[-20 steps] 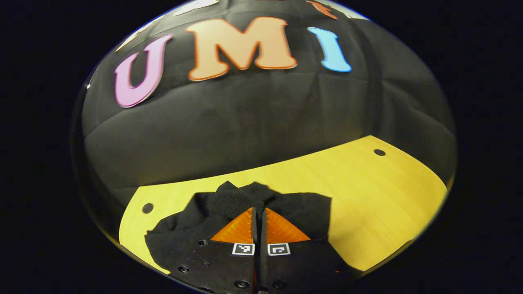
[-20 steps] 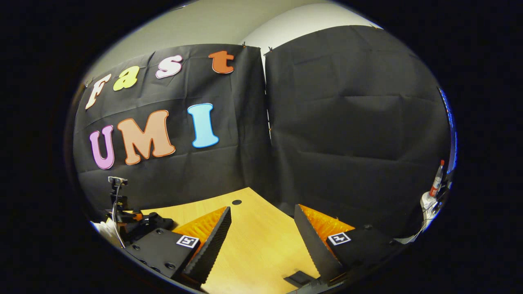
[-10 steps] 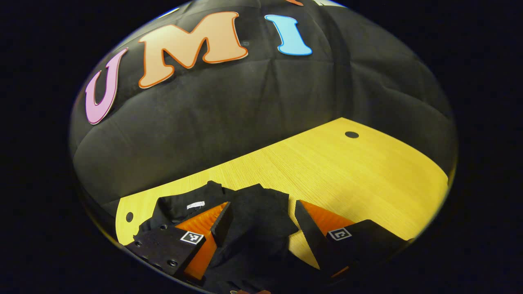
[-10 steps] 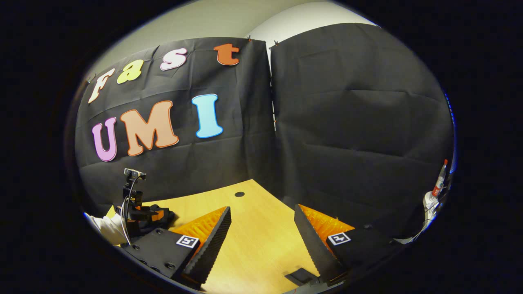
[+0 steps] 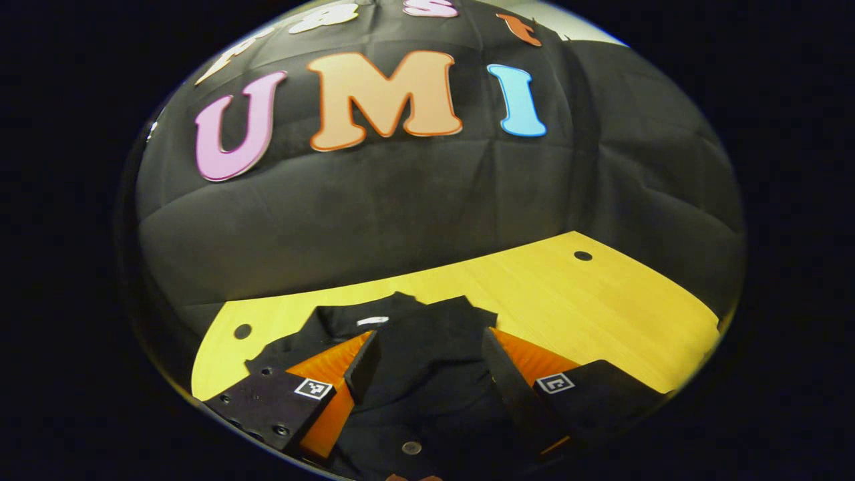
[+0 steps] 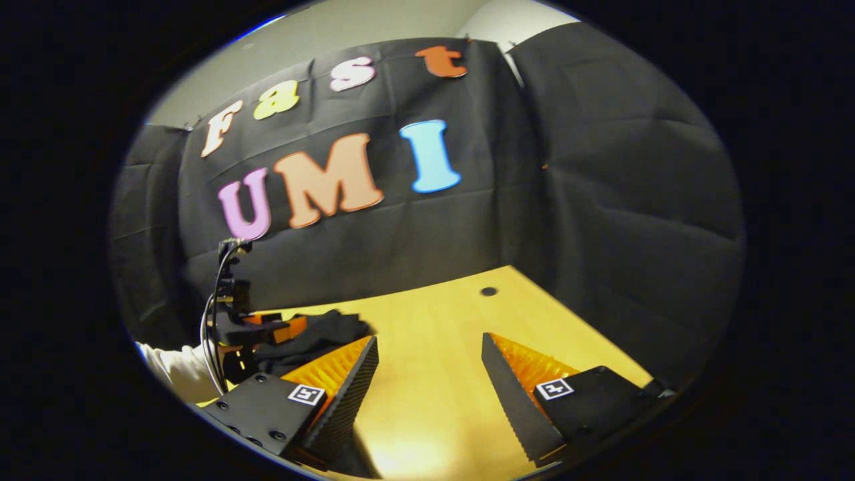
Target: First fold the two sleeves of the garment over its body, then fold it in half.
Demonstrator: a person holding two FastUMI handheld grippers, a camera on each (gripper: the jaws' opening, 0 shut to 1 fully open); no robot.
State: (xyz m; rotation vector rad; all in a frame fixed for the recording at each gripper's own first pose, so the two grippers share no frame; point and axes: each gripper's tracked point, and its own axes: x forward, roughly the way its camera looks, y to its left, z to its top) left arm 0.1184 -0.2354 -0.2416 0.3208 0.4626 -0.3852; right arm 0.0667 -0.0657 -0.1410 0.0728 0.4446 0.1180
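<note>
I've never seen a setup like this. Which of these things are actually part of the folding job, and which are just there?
Part of the job:
black garment
left gripper, open over it
right gripper, open above bare table

Just there:
wooden table
holes in the tabletop

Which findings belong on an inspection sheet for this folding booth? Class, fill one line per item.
Surface: yellow wooden table, with round holes in it.
Job's things: black garment bunched on the table, white neck label showing.
Clutter: nothing seen.
Grippers: left hand-held gripper open, fingers either side of the garment; right hand-held gripper open above bare table.
Cables: a cable runs down the left hand-held gripper, seen in the right gripper view, beside a white sleeve.
Surroundings: black cloth wall; pale room wall above.
</note>
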